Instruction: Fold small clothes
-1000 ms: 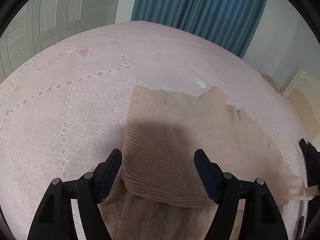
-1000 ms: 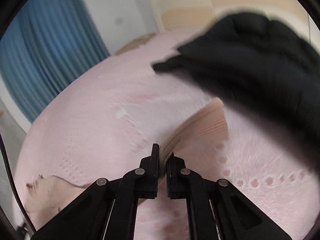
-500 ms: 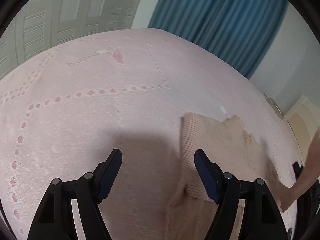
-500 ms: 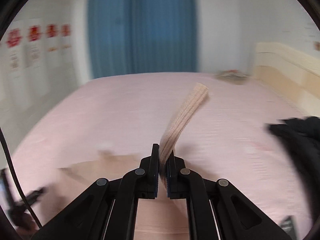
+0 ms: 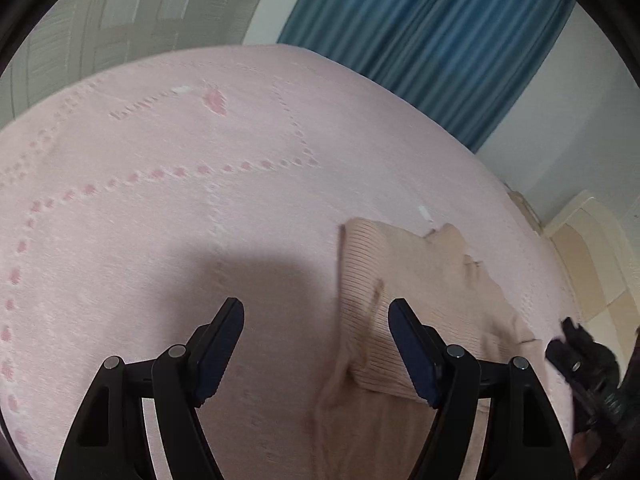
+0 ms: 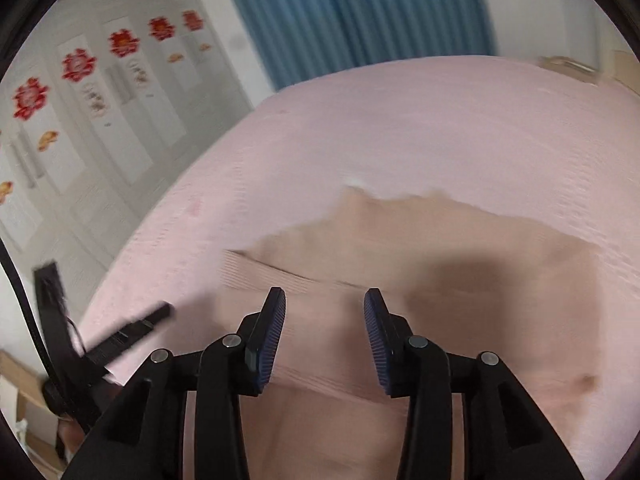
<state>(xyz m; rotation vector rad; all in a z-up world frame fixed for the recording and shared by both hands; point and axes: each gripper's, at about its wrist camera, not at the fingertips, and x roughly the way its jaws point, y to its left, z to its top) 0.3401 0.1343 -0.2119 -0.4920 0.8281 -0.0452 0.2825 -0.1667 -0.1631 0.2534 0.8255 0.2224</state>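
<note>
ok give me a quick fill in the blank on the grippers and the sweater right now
1. The jaws of the right gripper stand ____.
2. The ribbed sweater is ____ in colour.
3. The sweater lies on a ____ bedspread.
4. The curtain behind the bed is ____.

Missing words: open; beige; pink; blue

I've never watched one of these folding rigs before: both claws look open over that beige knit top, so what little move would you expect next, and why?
Probably the left gripper shifts right and lowers onto the sweater's near ribbed edge. Both grippers are open and hold nothing; the right gripper hovers over the sweater. The left one's gap sits mostly over bare pink bedspread, so it must move over before pinching for another fold.
</note>
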